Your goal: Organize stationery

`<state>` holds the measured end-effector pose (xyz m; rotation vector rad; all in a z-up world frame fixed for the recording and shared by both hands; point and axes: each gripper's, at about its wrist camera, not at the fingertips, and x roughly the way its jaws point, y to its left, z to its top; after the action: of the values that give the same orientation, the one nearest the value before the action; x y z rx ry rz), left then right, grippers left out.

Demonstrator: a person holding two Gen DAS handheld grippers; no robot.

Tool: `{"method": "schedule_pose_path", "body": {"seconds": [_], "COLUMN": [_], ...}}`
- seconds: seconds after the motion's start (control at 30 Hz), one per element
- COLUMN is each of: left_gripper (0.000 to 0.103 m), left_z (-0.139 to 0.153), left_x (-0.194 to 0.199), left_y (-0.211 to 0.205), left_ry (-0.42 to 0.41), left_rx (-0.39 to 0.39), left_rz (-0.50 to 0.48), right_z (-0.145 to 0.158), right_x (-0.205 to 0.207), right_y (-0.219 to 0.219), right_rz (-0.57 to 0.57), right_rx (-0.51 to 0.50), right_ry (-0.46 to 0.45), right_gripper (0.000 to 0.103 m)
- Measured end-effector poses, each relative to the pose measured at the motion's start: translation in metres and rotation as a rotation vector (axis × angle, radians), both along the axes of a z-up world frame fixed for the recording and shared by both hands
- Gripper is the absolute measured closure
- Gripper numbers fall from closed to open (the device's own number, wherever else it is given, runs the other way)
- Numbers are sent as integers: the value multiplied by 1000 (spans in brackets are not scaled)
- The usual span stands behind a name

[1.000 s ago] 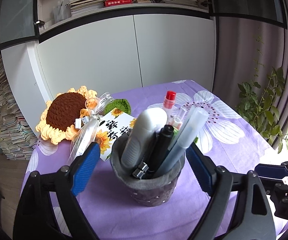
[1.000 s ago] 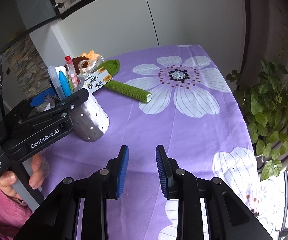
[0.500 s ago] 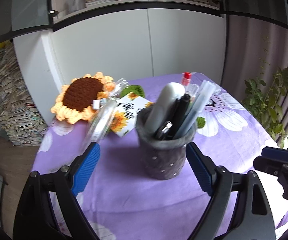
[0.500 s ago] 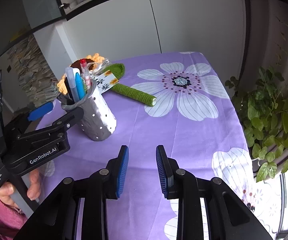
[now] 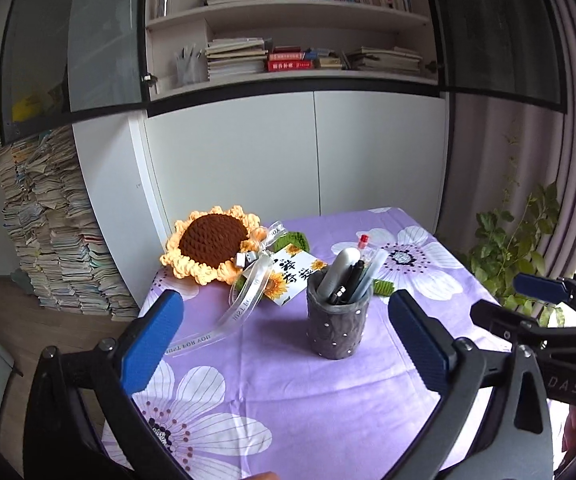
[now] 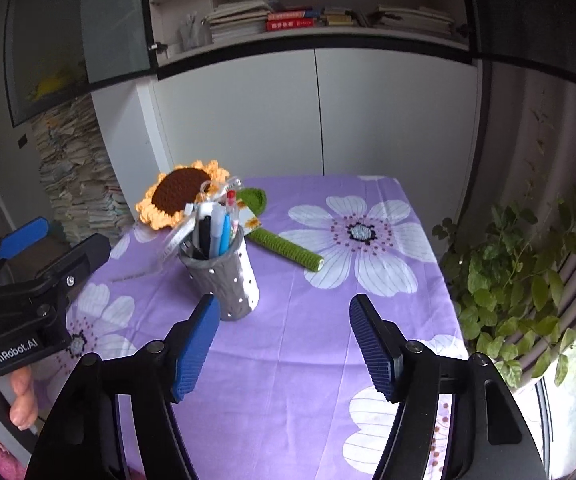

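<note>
On the purple flowered table (image 5: 327, 408), the grey pen holder (image 5: 337, 322) is standing upright, filled with pens and markers (image 5: 347, 276), just in front of the crocheted sunflower (image 5: 212, 244) and its printed card (image 5: 291, 276). No loose stationery is being shown on the cloth, so the sorting is being judged as finished and the step in hand as a withdrawal. The left gripper (image 5: 284, 344) is being held back from the holder, its jaws opening wide with nothing pinched between them (the holder is merely framed by them). The right gripper (image 6: 284, 344) is likewise being opened on empty air. Both are best being drawn away clear of the protruding pen tops, so that the holder is not being tipped.
</note>
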<state>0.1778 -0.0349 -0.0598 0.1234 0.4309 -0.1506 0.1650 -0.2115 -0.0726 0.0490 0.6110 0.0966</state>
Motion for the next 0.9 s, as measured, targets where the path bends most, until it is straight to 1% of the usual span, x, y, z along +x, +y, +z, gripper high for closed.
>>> {"method": "schedule_pose_path", "body": {"seconds": [0.1,0.23,0.27,0.37,0.53,0.7,0.73,0.77,0.8,0.9], "left_gripper": [1,1,1,1,1,1,1,1,1,1], "left_z": [8,15,16,21,31,39,39,40,41,45], "left_x": [-18,-40,-47,-61,-84,-102,-105,-107,-109,-116], "left_y": [4,7,9,13,17,21,23,24,26,31], "left_ry": [-24,-57,-65,-86,-139,-190,-195,-199,-203,-222], "left_rx": [-19,-23,-26,-38,-41,-33,-37,-42,-45,-49], "left_rz": [-6,3,5,9,16,25,27,27,32,42], "right_z": [17,38,43,55,68,78,80,81,82,85], "right_x": [-17,-43,-50,-70,-98,-129,-134,-138,-142,-152], "right_y": [4,10,11,16,25,36,37,39,40,41], "right_rz": [-21,-33,-36,-37,-20,-2,-7,-14,-20,-21], "right_rx": [-12,-25,-28,-38,-48,-80,-89,-97,-100,-101], "right_ry": [-38,-112,-135,-188,-240,-344,-360,-372,-385,-408], "right_gripper": [34,22,21,20,20,19,15,8,6,5]}}
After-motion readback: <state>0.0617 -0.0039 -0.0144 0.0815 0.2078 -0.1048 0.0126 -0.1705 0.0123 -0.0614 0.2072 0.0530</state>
